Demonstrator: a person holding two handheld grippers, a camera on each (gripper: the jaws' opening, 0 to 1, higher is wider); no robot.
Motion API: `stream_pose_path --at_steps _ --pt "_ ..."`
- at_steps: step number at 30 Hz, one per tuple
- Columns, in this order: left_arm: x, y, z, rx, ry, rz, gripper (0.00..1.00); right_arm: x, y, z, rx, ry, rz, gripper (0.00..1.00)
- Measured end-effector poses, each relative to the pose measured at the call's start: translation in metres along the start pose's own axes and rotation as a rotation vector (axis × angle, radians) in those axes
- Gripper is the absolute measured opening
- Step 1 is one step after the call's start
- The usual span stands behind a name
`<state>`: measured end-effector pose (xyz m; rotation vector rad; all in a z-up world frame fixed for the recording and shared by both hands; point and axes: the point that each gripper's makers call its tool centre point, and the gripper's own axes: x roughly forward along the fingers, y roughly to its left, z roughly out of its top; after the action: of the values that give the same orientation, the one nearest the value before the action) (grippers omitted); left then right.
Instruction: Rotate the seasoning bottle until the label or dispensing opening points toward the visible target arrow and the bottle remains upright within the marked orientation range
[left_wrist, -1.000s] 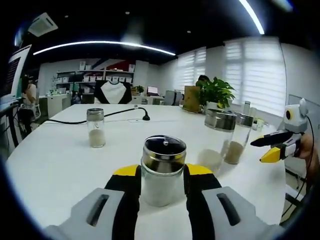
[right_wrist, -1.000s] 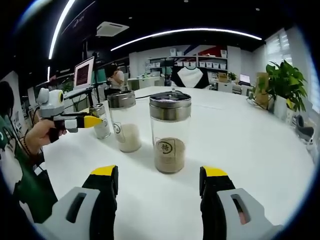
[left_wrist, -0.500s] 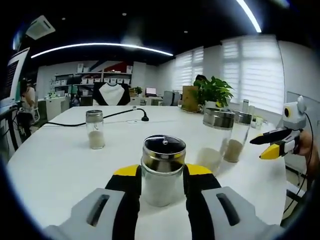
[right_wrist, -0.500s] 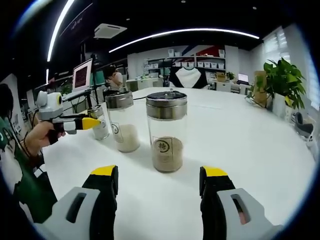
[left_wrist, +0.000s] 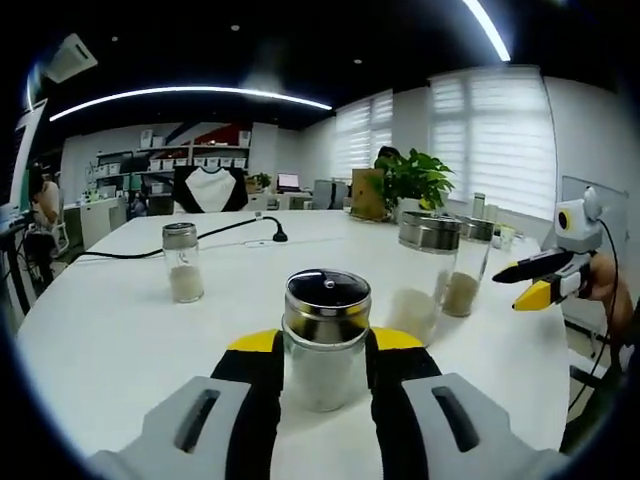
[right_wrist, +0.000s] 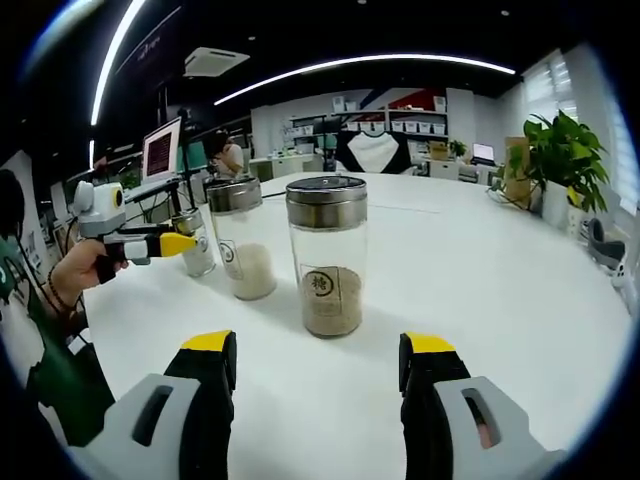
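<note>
In the left gripper view, the left gripper (left_wrist: 323, 375) is closed around a short glass seasoning bottle (left_wrist: 325, 340) with a shiny metal lid; its two black, yellow-tipped jaws press against the bottle's sides. The bottle stands upright on the white table (left_wrist: 110, 330), close to the near edge, and holds a pale powder. Further back on the left stands a small shaker (left_wrist: 181, 262) with a metal cap, well apart from the held bottle. To the right stand two tall jars side by side: a nearer jar (left_wrist: 424, 272) with whitish contents and, just behind it, a second jar (left_wrist: 468, 268) with brownish contents. A black cable (left_wrist: 170, 243) runs across the far part of the table. A potted plant (left_wrist: 412, 180) sits at the far right by the windows. The right gripper (left_wrist: 530, 280) comes in from the right edge, held in a hand (left_wrist: 607, 285), its yellow tips pointing at the tall jars.

In the right gripper view, the right gripper (right_wrist: 318, 362) has its jaws wide apart and holds nothing. Ahead of it, between the jaw lines but clear of them, stands the brown-filled jar (right_wrist: 326, 270), upright, with a round label facing the camera. The white-filled jar (right_wrist: 242, 252) stands just beyond on the left. The left gripper shows at the left, gripped by a hand (right_wrist: 85, 272), with the seasoning bottle at its tip
</note>
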<state>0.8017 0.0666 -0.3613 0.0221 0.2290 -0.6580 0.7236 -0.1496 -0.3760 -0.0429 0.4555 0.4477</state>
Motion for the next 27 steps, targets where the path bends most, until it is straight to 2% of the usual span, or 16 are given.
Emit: stream_pose_path --at_steps 7,10,14,20,27 --pt "-0.0004 -0.0004 0.0005 0.005 0.01 -0.043 0.34 -0.0015 0.0015 0.0019 0.005 -0.006 0.007 0.67" --pt "-0.0003 -0.0008 0.0006 0.011 0.023 -0.072 0.34 -0.0026 0.0033 0.004 0.016 -0.017 0.019 0.67" --pt "0.0 -0.0017 0.0006 0.02 0.036 -0.113 0.34 -0.0031 -0.0004 0.0015 -0.009 0.001 -0.009 0.67" --pt "0.0003 -0.0039 0.0005 0.046 0.054 -0.176 0.34 -0.004 -0.0021 -0.0009 0.019 -0.005 -0.005 0.67" --pt "0.0023 -0.0059 0.0005 0.071 0.057 -0.247 0.33 -0.0062 -0.0022 0.0011 0.013 -0.008 -0.011 0.67"
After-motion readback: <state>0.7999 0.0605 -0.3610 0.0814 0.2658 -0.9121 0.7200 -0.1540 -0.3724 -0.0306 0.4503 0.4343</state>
